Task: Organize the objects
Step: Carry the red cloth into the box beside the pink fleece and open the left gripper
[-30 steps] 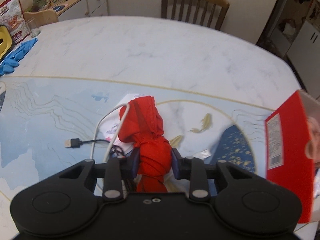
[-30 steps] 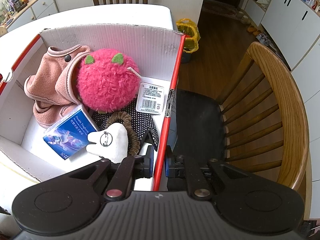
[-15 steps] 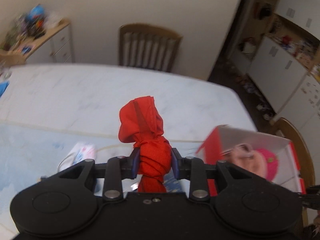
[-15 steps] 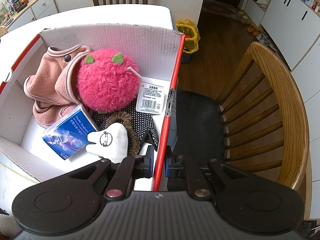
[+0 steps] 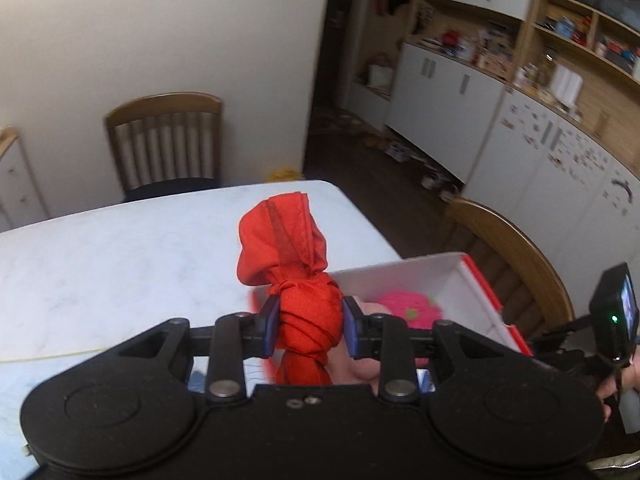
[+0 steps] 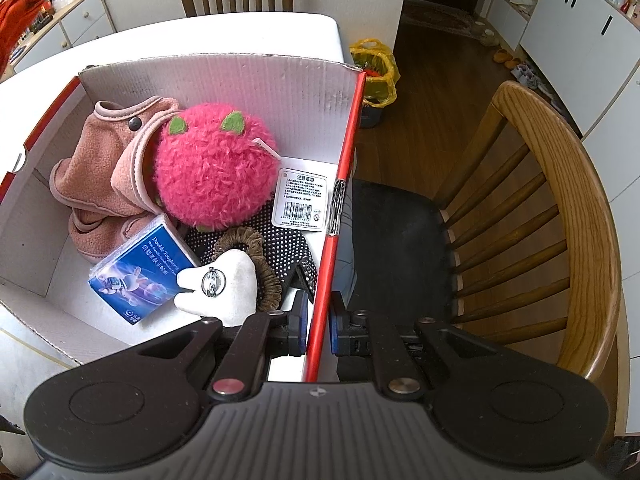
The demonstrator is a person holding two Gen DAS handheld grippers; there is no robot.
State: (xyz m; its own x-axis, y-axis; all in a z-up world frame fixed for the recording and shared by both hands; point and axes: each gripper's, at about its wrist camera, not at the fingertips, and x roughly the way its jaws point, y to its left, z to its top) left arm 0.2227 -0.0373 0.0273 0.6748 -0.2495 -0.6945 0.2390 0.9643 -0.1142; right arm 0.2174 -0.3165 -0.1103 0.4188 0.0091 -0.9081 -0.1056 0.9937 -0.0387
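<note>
My left gripper [image 5: 308, 330] is shut on a knotted red cloth bundle [image 5: 298, 276] and holds it in the air above the near-left part of the red-and-white cardboard box [image 5: 474, 284]. My right gripper [image 6: 318, 326] is shut on the box's right wall [image 6: 340, 208] and pinches its red edge. Inside the box lie a pink fluffy ball [image 6: 214, 170], a pink fleece garment [image 6: 104, 176], a blue tissue pack [image 6: 140, 270], a white tooth-shaped plush [image 6: 220, 284], a brown scrunchie [image 6: 256, 256], a dotted black cloth [image 6: 288, 248] and a white label card [image 6: 300, 200]. The red cloth also shows at the right wrist view's top left [image 6: 16, 12].
The box stands on the marble table [image 5: 120, 248] near its right end. A wooden chair [image 6: 560, 220] stands right beside the box. Another chair [image 5: 164, 140] is at the table's far side. A yellow bag [image 6: 374, 68] sits on the floor. Cabinets [image 5: 500, 128] line the room.
My left gripper has lifted the red cloth off the table and swung it right, over the box. My right gripper has kept its hold on the box wall, unmoved.
</note>
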